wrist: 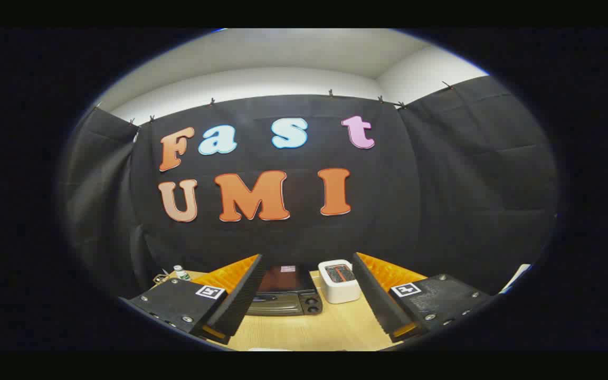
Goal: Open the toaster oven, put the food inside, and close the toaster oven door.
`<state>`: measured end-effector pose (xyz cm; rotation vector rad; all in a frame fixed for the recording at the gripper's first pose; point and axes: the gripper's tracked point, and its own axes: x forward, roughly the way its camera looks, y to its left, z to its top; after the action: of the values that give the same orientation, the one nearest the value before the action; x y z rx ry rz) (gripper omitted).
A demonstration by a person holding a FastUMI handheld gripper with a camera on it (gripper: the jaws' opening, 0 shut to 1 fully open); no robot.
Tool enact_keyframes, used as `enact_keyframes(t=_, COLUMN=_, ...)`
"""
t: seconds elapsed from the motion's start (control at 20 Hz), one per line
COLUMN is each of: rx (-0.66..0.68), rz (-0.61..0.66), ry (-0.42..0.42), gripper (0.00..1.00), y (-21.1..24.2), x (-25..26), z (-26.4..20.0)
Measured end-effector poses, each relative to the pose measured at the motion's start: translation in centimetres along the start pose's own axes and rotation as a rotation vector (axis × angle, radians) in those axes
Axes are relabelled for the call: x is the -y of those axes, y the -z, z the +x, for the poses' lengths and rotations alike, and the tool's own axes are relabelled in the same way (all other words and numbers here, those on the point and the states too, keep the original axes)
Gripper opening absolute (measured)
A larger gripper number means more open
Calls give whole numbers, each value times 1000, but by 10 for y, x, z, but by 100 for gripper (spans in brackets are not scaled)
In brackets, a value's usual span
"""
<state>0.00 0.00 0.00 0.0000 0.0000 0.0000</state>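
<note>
The tongs are wide open, and nothing is held between them. The two fingers are black with orange sides, and they spread apart like a big V over the wooden worktop. They hang in the air and touch nothing. Just ahead of the tongs, at about 12 o'clock and a bit toward 11, sits the toaster oven. It is dark, with a dark glass door that looks shut and two round knobs at its right side. The left finger hides part of the toaster oven. Just beside the toaster oven, at about 1 o'clock from the tongs, stands a white box with the food inside, something dark with a red stripe. Far off at about 10 o'clock, past the left finger, a small bottle with a green band stands near the worktop's edge.
</note>
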Motion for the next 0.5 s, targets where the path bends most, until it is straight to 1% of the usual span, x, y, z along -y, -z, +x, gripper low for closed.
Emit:
enact_keyframes(t=0.15, rx=-31, rz=61, ry=-15, gripper=98, y=-2, x=-7, z=-6)
enact_keyframes(t=0.3, rx=-7, rz=114, ry=2, gripper=98, y=-9, x=0, z=-9)
enact_keyframes(t=0.5, rx=25, rz=53, ry=59, gripper=98, y=-12, x=17, z=-18)
